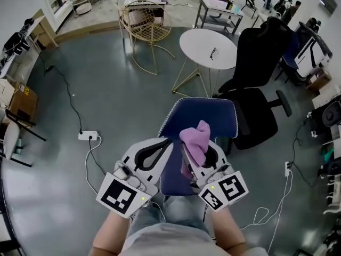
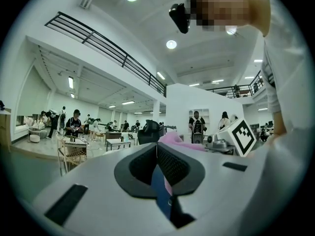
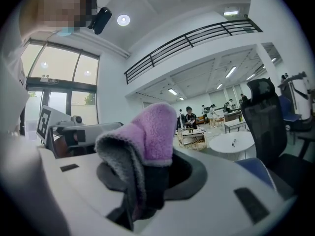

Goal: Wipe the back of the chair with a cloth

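The person's 2 forearms come in at the bottom edge, each carrying a gripper above grey trousers (image 1: 169,211). The left gripper (image 2: 157,156) has its jaws pressed together with nothing between them, its tip just beside the left edge of the blue chair's back (image 1: 213,116). The right gripper (image 3: 155,178) is clamped on a pink cloth (image 3: 150,129) with a grey underside, which bunches up above the jaws and, from the head view, sits over the near edge of the chair back; whether it touches the fabric cannot be told. The blue seat (image 1: 171,177) lies under both grippers. Just behind the blue chair, to its right, stands a black office chair (image 1: 261,63), its seat close against the blue back. On the grey floor to the left lies a white power strip (image 1: 88,136) with a dark cable running away from it, and a white cable (image 1: 266,213) loops on the floor at the right. Beyond the 2 chairs is a round white table (image 1: 205,44) on thin gold legs with 1 small dark thing on top. Farther still stands a gold wire chair (image 1: 145,23), with desks and people at the back of the hall.
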The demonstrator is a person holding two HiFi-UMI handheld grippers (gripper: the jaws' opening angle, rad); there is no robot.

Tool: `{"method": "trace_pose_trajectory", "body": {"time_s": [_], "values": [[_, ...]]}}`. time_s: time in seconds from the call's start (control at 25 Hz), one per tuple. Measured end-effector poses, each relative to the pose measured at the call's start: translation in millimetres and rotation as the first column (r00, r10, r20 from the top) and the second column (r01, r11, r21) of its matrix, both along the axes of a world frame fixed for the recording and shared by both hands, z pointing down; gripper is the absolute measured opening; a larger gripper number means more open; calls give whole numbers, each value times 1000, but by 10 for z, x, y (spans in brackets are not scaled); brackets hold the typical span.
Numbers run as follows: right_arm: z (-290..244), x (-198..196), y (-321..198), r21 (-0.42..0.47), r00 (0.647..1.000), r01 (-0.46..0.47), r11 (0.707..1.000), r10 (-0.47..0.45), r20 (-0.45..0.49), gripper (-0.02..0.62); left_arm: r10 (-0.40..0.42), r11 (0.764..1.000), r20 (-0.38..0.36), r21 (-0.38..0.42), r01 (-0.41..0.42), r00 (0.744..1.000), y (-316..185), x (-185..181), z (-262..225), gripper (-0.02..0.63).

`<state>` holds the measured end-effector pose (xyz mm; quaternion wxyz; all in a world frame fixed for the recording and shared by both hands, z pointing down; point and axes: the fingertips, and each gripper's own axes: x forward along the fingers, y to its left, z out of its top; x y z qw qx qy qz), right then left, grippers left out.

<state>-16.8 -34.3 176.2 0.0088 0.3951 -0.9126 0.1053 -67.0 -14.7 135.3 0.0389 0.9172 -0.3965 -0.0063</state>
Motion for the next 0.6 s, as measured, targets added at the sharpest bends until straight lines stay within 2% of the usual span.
{"method": "trace_pose_trajectory", "body": {"time_s": [0.32, 0.6], "values": [[633, 152, -495, -99, 998, -14, 995, 8, -55, 143, -10, 998, 3, -56, 10, 1000, -301, 120, 315, 15], [1032, 177, -829, -156, 997, -8, 988, -4, -76, 143, -39, 998, 24, -53, 40, 999, -516, 164, 511, 15]]}}
